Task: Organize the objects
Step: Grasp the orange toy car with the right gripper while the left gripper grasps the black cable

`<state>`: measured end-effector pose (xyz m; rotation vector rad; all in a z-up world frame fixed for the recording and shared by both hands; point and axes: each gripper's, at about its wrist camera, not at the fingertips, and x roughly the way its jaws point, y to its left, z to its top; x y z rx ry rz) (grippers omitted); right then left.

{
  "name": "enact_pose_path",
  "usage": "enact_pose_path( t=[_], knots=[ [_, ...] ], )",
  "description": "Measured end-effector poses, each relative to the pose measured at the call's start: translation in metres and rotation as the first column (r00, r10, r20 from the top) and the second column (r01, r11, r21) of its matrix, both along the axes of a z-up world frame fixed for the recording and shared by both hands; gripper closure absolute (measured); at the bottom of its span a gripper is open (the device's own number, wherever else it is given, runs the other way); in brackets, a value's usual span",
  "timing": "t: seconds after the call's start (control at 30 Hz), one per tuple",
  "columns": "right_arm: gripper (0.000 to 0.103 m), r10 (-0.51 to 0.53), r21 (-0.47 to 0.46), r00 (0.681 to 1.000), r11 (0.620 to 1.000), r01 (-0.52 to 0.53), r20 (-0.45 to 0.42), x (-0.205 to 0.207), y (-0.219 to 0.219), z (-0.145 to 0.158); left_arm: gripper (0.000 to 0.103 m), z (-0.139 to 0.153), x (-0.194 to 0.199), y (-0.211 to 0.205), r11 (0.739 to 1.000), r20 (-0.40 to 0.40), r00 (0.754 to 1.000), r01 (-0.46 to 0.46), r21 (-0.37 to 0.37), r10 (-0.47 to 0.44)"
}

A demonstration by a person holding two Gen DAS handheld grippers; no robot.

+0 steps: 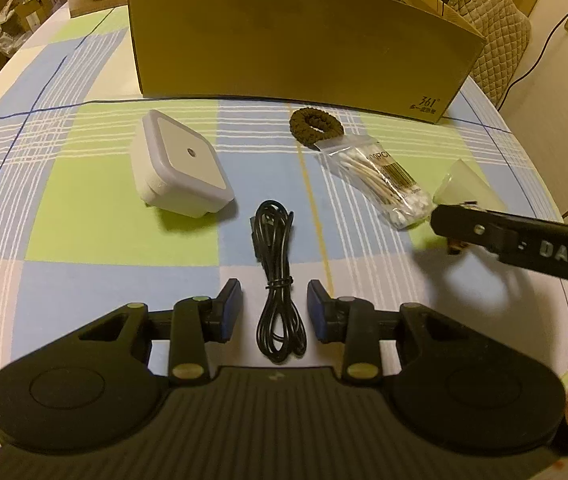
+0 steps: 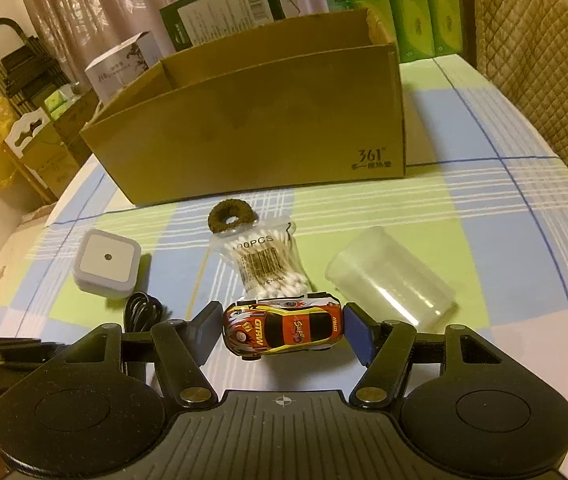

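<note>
The open brown cardboard box [image 2: 260,120] stands at the back of the checked worktop [image 2: 483,240]. The left hand-held gripper [image 1: 274,306] is spread astride the coiled black cable [image 1: 278,280], and a loose loop could slip out. The right hand-held gripper [image 2: 282,330] brackets the small red-and-yellow toy car [image 2: 282,330], contact unclear; its wheels could roll it free.

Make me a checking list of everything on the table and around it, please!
Surface: checked tablecloth covers the table.
Job's things: cardboard box, night light, hair tie, cotton swab bag, plastic cup on its side, toy car.
Clutter: nothing seen.
Grippers: left gripper open around the cable; right gripper open, fingers either side of the car.
Cables: bundled black cable; wall cord.
Surroundings: quilted chair, stacked boxes.
</note>
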<state>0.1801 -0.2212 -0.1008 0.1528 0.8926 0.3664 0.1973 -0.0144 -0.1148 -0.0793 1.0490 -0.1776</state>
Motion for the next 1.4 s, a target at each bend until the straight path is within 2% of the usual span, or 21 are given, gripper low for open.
enact_pose_path(
  t=[0.07, 0.17, 0.23, 0.43, 0.63, 1.03, 1.4],
  knots=[
    [0.041, -0.002, -0.002, 1.000, 1.000, 0.002, 0.005, -0.003, -0.001, 0.003, 0.080, 0.000, 0.002, 0.000, 1.000, -0.004, 1.000, 0.005, -0.010, -0.005],
    [0.041, -0.004, 0.000, 1.000, 1.000, 0.004, 0.004, -0.006, -0.003, 0.006, 0.083, 0.000, 0.005, -0.004, 1.000, -0.002, 1.000, 0.019, 0.002, -0.019],
    [0.041, -0.005, -0.001, 1.000, 1.000, 0.005, 0.007, -0.007, -0.004, 0.007, 0.092, -0.003, 0.008, -0.006, 0.999, -0.018, 0.999, 0.030, 0.016, -0.030],
    [0.041, -0.003, -0.004, 1.000, 1.000, 0.003, 0.016, -0.013, -0.008, 0.013, 0.093, 0.005, 0.003, -0.006, 0.999, -0.022, 0.999, 0.027, 0.032, -0.026],
    [0.041, -0.002, 0.007, 0.999, 1.000, 0.002, 0.033, -0.023, -0.010, 0.027, 0.093, 0.022, -0.013, -0.002, 1.000, -0.008, 1.000, 0.011, 0.004, -0.011],
    [0.041, -0.014, 0.008, 0.998, 1.000, 0.014, 0.060, -0.043, -0.017, 0.061, 0.093, 0.067, -0.037, -0.004, 1.000, 0.067, 0.998, 0.010, -0.022, -0.008],
    [0.041, -0.002, -0.004, 0.995, 1.000, 0.002, 0.102, -0.059, -0.019, 0.087, 0.093, 0.095, -0.054, -0.008, 0.999, 0.119, 0.993, 0.022, -0.036, -0.018]
  ],
)
